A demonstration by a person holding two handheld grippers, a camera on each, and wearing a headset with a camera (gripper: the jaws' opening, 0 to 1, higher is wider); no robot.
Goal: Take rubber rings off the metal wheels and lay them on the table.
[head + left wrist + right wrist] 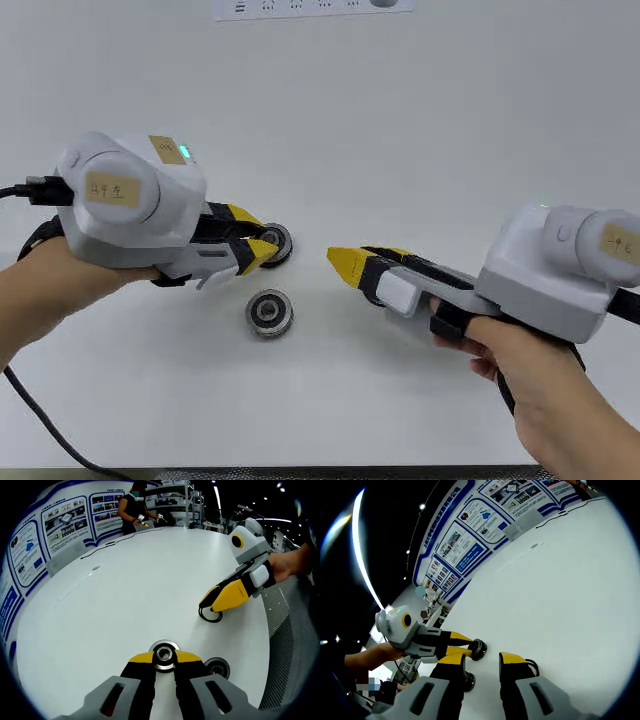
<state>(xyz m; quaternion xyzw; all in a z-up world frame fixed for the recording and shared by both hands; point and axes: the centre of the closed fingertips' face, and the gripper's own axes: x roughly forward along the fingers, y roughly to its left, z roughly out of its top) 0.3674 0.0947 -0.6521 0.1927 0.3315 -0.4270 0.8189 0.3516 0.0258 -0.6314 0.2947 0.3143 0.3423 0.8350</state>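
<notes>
Beside the wheel [164, 649] in the left gripper [165, 658] lies a second wheel [270, 312].

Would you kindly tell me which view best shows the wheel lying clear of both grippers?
The head view: the free wheel sits unobstructed, hub and dark rim plain. In the left gripper view it is small, low and partly behind a jaw; in the right gripper view a jaw covers most of it.

White table [400, 150]; wall posters [65, 517] (blue-bordered) behind.
</notes>
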